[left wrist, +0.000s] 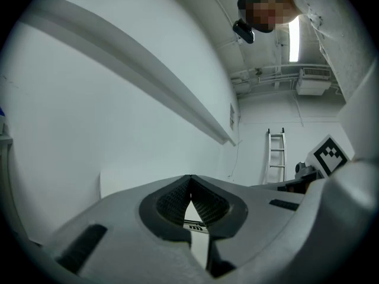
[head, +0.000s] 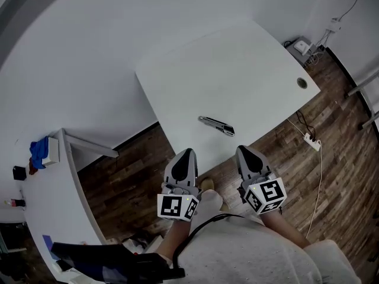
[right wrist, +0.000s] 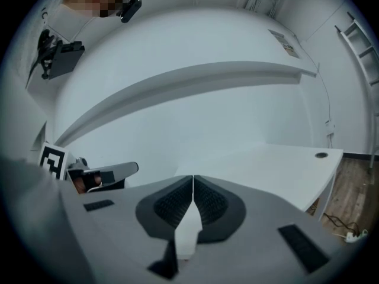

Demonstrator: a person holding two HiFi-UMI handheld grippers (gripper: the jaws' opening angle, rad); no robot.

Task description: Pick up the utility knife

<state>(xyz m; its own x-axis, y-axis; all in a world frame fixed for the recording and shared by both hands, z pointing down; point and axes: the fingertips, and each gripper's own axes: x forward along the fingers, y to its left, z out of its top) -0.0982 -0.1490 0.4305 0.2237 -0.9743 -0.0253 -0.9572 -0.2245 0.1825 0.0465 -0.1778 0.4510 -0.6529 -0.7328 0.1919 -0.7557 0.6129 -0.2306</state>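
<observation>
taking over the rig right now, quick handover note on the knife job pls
Left gripper: jaws shut, empty, held over the floor just short of the table's near edge.
Right gripper: jaws shut, empty, beside the left one, also short of the table.
Utility knife: lies flat on the white table near its front edge, ahead of and between the two grippers, untouched.
Done: grippers lined up facing the knife; nothing grasped.
Left: open one gripper's jaws, reach to the knife, close on its body and lift it.
</observation>
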